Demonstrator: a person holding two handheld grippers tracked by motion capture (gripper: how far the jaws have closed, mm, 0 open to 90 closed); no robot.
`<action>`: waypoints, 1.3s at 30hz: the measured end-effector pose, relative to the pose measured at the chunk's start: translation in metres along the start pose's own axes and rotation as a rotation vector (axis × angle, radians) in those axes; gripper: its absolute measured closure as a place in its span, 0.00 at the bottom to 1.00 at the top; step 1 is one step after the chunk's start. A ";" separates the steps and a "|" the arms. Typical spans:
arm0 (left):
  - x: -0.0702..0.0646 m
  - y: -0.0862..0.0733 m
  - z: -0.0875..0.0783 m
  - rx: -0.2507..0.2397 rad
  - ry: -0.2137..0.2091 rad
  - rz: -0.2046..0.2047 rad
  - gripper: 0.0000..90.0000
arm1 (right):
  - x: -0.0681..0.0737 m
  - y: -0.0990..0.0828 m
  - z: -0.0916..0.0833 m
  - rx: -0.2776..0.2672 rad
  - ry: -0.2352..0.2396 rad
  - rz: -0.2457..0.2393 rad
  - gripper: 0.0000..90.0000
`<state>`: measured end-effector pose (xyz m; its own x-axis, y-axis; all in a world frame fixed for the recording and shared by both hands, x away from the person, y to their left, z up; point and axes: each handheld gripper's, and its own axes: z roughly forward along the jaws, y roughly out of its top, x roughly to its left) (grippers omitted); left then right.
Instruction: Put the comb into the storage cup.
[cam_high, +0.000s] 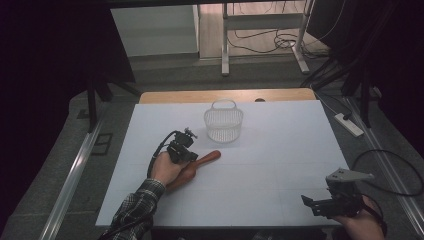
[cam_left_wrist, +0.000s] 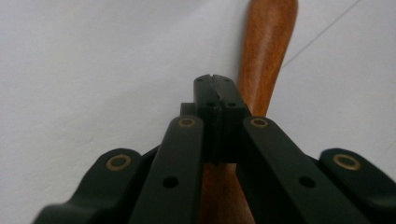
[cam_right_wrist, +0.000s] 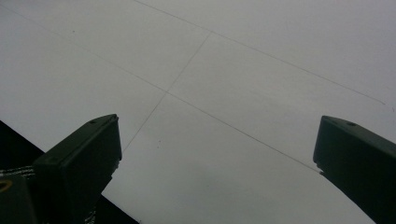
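The wooden utensil (cam_high: 197, 165), maybe a spoon or a small paddle with a long handle, lies flat on the white table (cam_high: 280, 165), near the left hand and a little in front of the clear plastic basket (cam_high: 223, 122). It looks stiff and rather light, with a smooth polished surface, so I judge it can slip or turn between hard pads. The narrow handle seems the best place to take it, close to the wider part, so that it does not tip.

The left gripper (cam_high: 186, 150) is over the utensil. In the left gripper view its jaws stand fully closed, tip against tip, with nothing between them; the brown wood (cam_left_wrist: 264, 51) passes just under and beside them. I cannot tell if they touch it.

The right gripper (cam_high: 320, 206) rests near the table's front right corner, with its jaws wide apart and empty above the bare surface.
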<state>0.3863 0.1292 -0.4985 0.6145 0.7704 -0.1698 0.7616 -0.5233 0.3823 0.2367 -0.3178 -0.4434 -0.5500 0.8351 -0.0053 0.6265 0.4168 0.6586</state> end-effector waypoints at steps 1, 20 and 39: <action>-0.002 0.000 0.000 0.000 -0.001 0.003 0.99 | 0.000 0.000 0.000 0.000 0.000 0.000 0.01; -0.026 -0.007 -0.001 0.004 -0.019 0.038 0.99 | 0.001 0.000 -0.001 -0.005 -0.002 -0.007 0.01; -0.047 -0.022 -0.003 0.014 -0.042 0.054 0.99 | 0.001 0.000 -0.001 -0.005 -0.002 -0.010 0.01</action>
<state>0.3404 0.1054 -0.4963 0.6624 0.7254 -0.1872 0.7299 -0.5687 0.3792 0.2357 -0.3172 -0.4430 -0.5551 0.8317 -0.0140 0.6180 0.4236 0.6623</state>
